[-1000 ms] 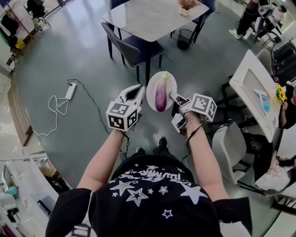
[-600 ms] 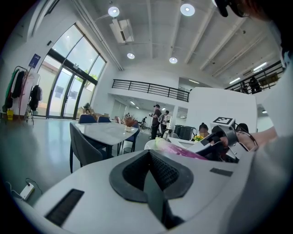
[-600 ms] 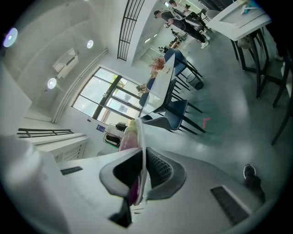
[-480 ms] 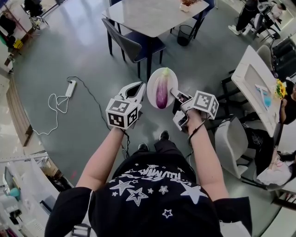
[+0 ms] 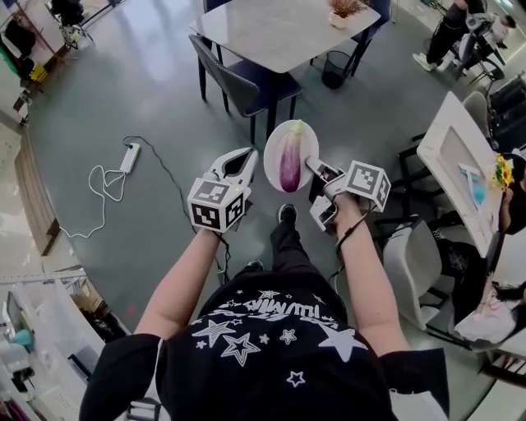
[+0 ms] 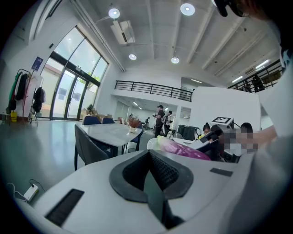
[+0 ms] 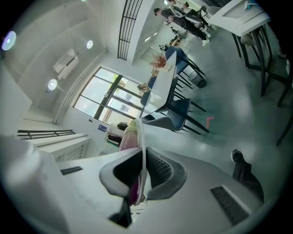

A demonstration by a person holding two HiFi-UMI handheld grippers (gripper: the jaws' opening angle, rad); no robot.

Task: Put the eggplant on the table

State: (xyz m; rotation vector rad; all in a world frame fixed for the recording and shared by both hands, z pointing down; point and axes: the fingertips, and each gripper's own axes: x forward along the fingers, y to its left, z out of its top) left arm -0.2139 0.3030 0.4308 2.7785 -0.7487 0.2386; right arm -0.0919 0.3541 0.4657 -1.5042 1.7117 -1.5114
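A purple eggplant (image 5: 290, 164) with a green cap lies on a white plate (image 5: 278, 146), held in the air over the grey floor. My right gripper (image 5: 315, 170) is shut on the plate's near right rim. In the right gripper view the plate's rim (image 7: 142, 151) runs edge-on between the jaws, with the eggplant (image 7: 129, 137) on its left. My left gripper (image 5: 245, 154) hangs shut and empty just left of the plate. In its own view my left gripper (image 6: 149, 160) has the eggplant (image 6: 183, 148) to its right. A marble table (image 5: 279, 29) stands ahead.
Dark blue chairs (image 5: 228, 78) sit at the marble table's near side, a potted plant (image 5: 343, 10) on top. A power strip (image 5: 130, 158) with white cable lies on the floor at left. A white table (image 5: 456, 156) and seated people are at right.
The person has stepped forward, one foot now ahead. The marble table and chairs have come slightly closer. The plate with the eggplant stays in my right gripper; the left stays beside it.
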